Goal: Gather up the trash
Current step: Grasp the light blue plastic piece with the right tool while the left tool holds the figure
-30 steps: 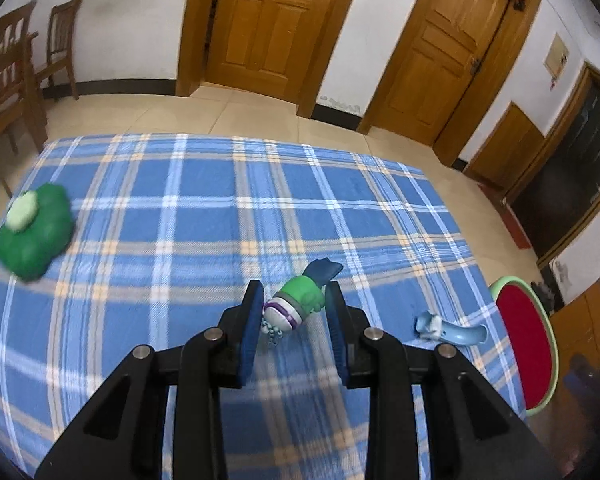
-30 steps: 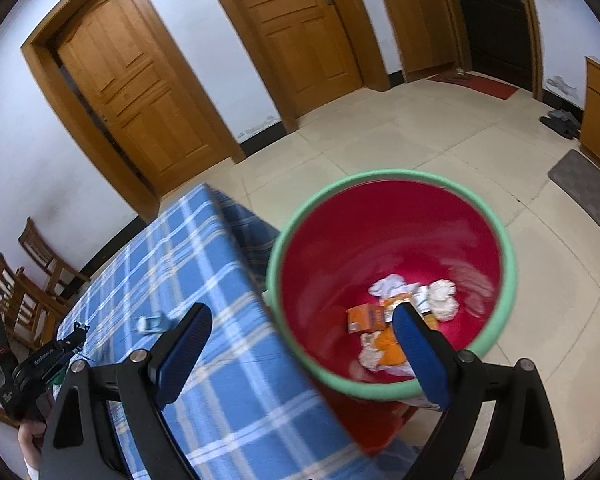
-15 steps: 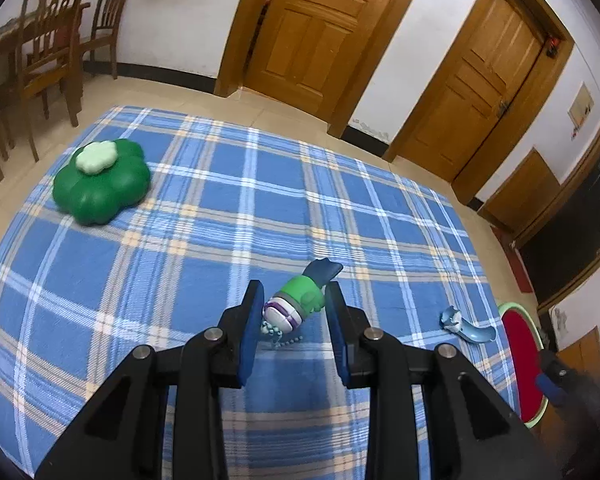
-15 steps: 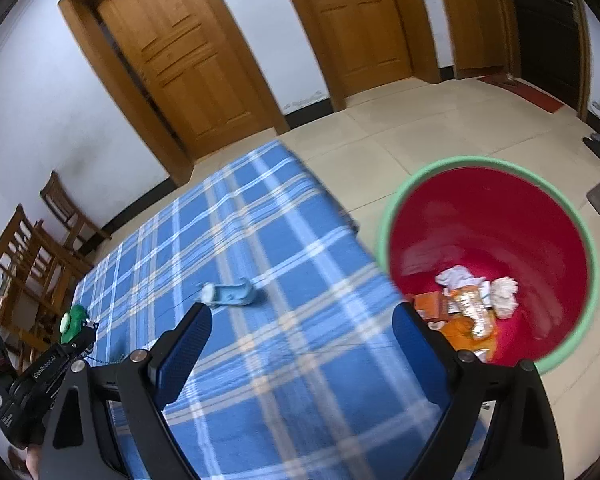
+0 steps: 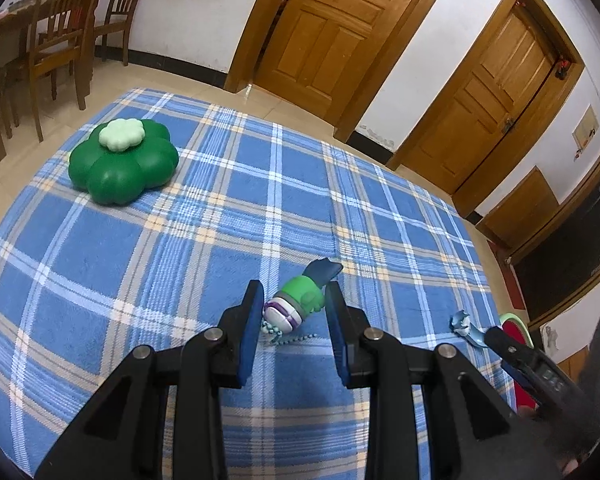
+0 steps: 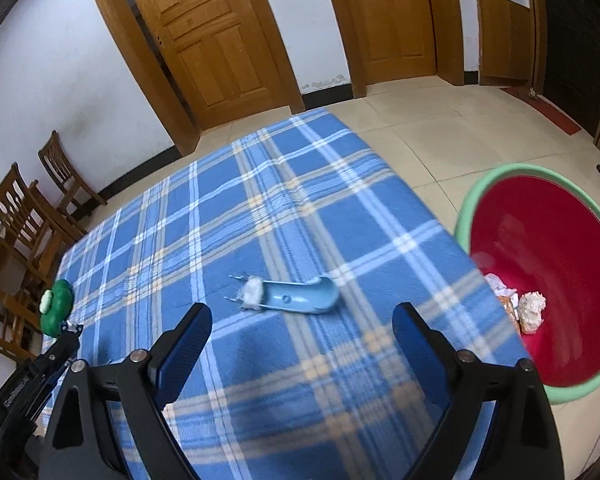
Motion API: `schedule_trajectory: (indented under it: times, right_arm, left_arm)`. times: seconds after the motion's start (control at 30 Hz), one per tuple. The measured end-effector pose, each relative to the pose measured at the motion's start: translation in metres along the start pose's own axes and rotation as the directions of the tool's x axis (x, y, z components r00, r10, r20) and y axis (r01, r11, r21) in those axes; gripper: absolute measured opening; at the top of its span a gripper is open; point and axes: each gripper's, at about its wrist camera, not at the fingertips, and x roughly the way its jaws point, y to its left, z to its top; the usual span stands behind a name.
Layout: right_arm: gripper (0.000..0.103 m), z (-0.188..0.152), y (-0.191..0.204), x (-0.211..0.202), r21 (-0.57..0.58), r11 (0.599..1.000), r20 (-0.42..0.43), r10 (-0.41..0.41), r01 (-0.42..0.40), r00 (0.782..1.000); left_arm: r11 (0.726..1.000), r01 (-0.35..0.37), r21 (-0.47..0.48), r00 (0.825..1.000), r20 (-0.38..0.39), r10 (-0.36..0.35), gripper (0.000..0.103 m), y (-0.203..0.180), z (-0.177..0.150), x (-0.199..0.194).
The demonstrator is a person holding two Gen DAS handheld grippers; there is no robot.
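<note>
Pinching the small green toy (image 5: 300, 300) in our left claw (image 5: 294, 312) above the checked cloth (image 5: 220, 240), we judge the blue scoop (image 6: 296, 300), lying crosswise just beyond our wide-spread, empty right claw (image 6: 302, 344), nearer that hand, bin (image 6: 500, 184) to its right.

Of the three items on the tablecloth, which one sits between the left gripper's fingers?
The small green toy figure with a bead chain; the green clover-shaped case and light-blue scoop lie apart.
</note>
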Motion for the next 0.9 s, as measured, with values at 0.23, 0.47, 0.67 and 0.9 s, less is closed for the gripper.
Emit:
schedule_trajectory:
  times: [0.23, 0.47, 0.67, 0.9]
  right_arm:
    - [0.093, 0.0, 0.018, 0.022, -0.05, 0.998, -0.014, -0.038, 0.037, 0.999]
    - [0.091, 0.001, 0.031, 0.032, -0.099, 0.99, 0.009, -0.096, 0.096, 0.995]
    - [0.075, 0.001, 0.037, 0.035, -0.164, 0.973, 0.033, -0.157, 0.16, 0.987]
    - [0.074, 0.001, 0.026, 0.027, -0.126, 0.986, 0.014, -0.109, 0.11, 0.994]
  left_arm:
    - [1.0, 0.015, -0.01, 1.0, -0.001, -0.015, 0.031, 0.004, -0.002, 0.003]
    - [1.0, 0.025, -0.013, 1.0, -0.008, -0.025, 0.031, 0.005, -0.003, 0.007]
    - [1.0, 0.03, -0.01, 0.999, -0.011, -0.03, 0.031, 0.004, -0.004, 0.008]
    - [0.999, 0.034, 0.004, 0.999, -0.011, -0.034, 0.031, -0.002, -0.007, 0.004]
